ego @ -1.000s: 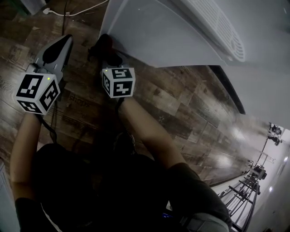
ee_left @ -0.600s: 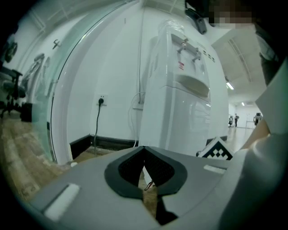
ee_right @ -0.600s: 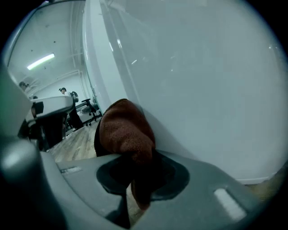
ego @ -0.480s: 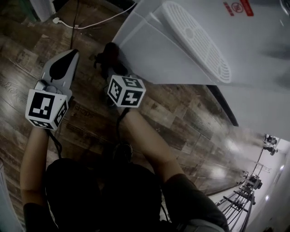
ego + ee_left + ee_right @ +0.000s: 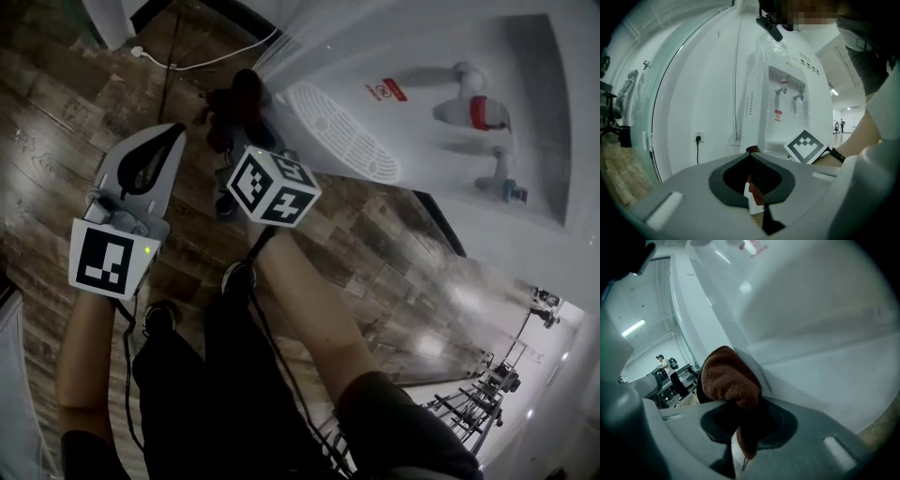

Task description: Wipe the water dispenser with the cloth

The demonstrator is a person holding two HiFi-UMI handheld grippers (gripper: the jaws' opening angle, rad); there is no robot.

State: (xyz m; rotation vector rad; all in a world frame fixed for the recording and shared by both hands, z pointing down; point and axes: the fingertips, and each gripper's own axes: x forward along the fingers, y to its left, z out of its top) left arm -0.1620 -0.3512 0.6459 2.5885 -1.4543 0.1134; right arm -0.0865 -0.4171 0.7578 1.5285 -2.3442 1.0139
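1. Clamping a reddish-brown fleece cloth (image 5: pixel 727 377), R gripper (image 5: pixel 740 401) has jaws pinched tight on it; cloth bulges past the tips at 12 o'clock.
2. Head view: cloth sits against lower front of tall white plastic water dispenser (image 5: pixel 375 56), at 9 o'clock of its oval grille drip tray (image 5: pixel 345 134).
3. L gripper (image 5: pixel 174 131): jaws together, nothing betw. them, at 7 o'clock of cloth, apart from it.

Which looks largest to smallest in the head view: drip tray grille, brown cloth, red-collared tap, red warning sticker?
1. drip tray grille, clearly largest.
2. brown cloth and red-collared tap: about alike in this view, so I won't rank one over the other.
3. red warning sticker, smallest.
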